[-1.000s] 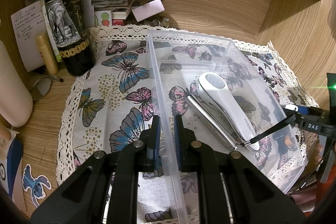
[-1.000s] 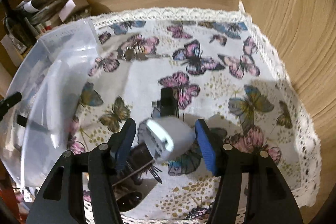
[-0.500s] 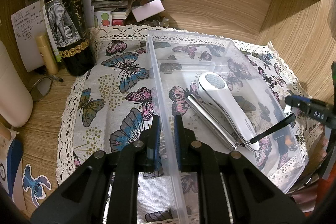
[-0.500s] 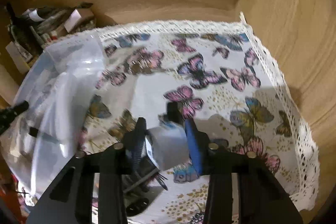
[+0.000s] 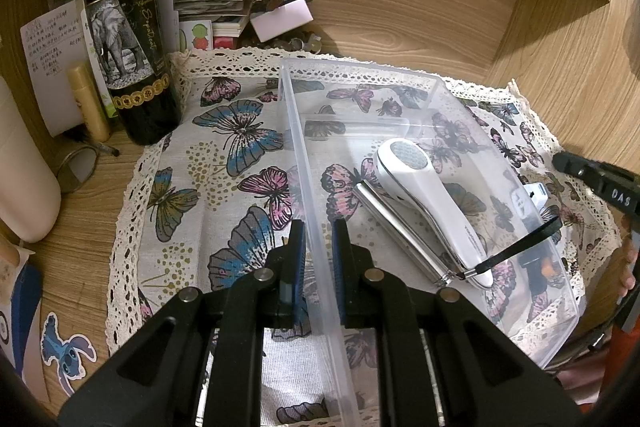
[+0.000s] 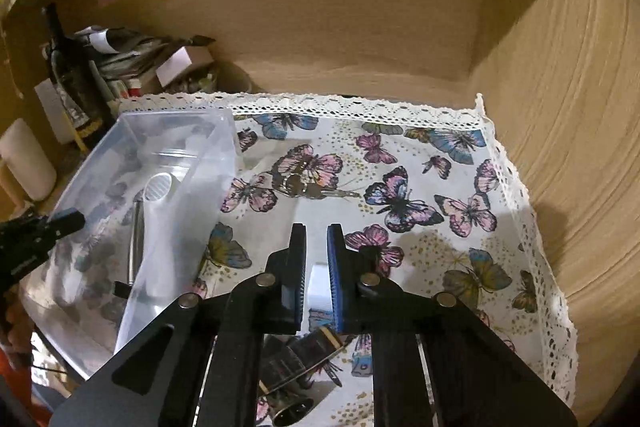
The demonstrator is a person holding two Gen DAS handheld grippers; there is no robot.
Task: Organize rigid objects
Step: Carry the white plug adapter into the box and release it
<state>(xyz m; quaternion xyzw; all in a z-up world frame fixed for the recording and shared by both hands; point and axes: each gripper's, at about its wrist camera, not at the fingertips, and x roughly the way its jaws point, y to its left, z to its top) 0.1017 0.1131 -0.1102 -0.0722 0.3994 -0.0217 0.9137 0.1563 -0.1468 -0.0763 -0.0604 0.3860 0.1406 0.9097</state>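
Observation:
My left gripper point(image 5: 319, 235) is shut on the near wall of a clear plastic bin point(image 5: 308, 163). Inside the bin lie a white handheld device point(image 5: 428, 199) with a black strap and a silver bar point(image 5: 400, 231) beside it. My right gripper point(image 6: 316, 239) is shut on a white block-shaped charger point(image 6: 318, 291), held above the butterfly cloth point(image 6: 400, 163) to the right of the bin point(image 6: 176, 163). The charger also shows through the bin wall in the left wrist view point(image 5: 528, 197). A bunch of keys point(image 6: 308, 187) lies on the cloth beyond the right gripper.
A dark wine bottle point(image 5: 128, 39), a lip balm stick point(image 5: 88, 99), a white bottle point(image 5: 20, 179) and stacked papers point(image 5: 212, 3) crowd the back left. A black cable bundle with a plug point(image 6: 292, 383) lies under the right gripper. Wooden walls close in behind and right.
My right gripper closed on the white charger and lifted it up off the cloth. The left gripper stayed clamped on the bin wall.

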